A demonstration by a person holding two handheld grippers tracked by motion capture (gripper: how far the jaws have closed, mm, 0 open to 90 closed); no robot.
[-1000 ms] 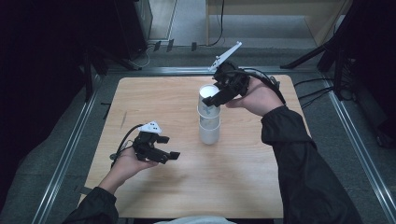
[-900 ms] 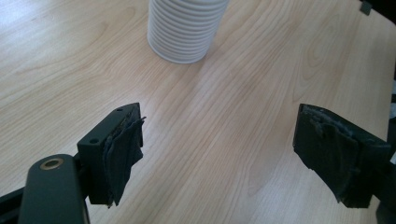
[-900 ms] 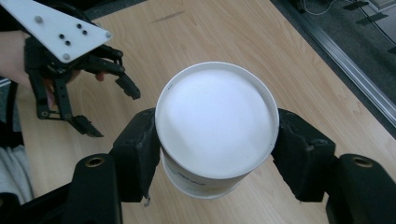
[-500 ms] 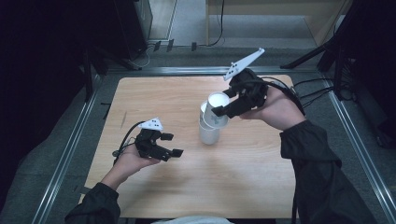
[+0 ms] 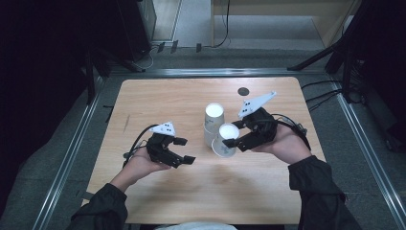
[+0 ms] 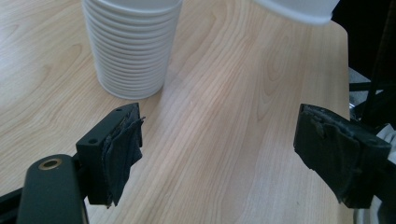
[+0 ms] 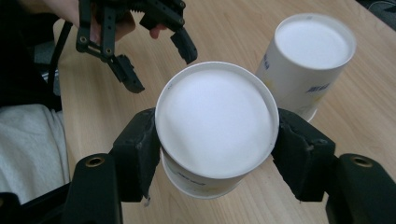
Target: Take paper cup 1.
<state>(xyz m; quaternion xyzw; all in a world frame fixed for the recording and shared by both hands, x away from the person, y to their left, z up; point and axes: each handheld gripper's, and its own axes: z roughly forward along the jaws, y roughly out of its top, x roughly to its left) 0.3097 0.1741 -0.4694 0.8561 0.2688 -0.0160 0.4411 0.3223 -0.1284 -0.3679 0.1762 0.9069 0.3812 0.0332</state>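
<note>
Cup (image 5: 226, 140): white paper, upside down, bottom facing the camera. Pinched by its sides between the pads of the right gripper (image 5: 233, 136), held just beside the stack and slightly tilted. In the right gripper view the cup (image 7: 215, 126) sits squarely between both black jaws, which press on its wall. Small blue and yellow printing runs along its lower wall; too small to read.

Stack (image 5: 213, 122): white paper cups nested upside down, standing upright on the table near its middle. In the left gripper view the stack (image 6: 133, 44) shows many close rims ringed one below another. In the right gripper view the stack (image 7: 303, 65) carries blue lettering and a yellow mark on its side; the words cannot be made out.

Left gripper (image 5: 184, 151): jaws spread, nothing between them, held over the table on the near left, well apart from the stack. Black pads, worn at the edges. A white three-cornered plate sits on top, a cable trailing behind.

Right gripper, further: white three-cornered plate with dark dots on top; black cables trail off the right edge.

Table (image 5: 167, 96): light wood grain, rounded corners, one small dark round spot (image 5: 243, 91) near the far edge.

Room: dim. Grey floor around the table, metal rails on both sides and behind, cables on the floor, wooden furniture at the far wall.

Person: dark sleeves, both forearms entering from the near side.
</note>
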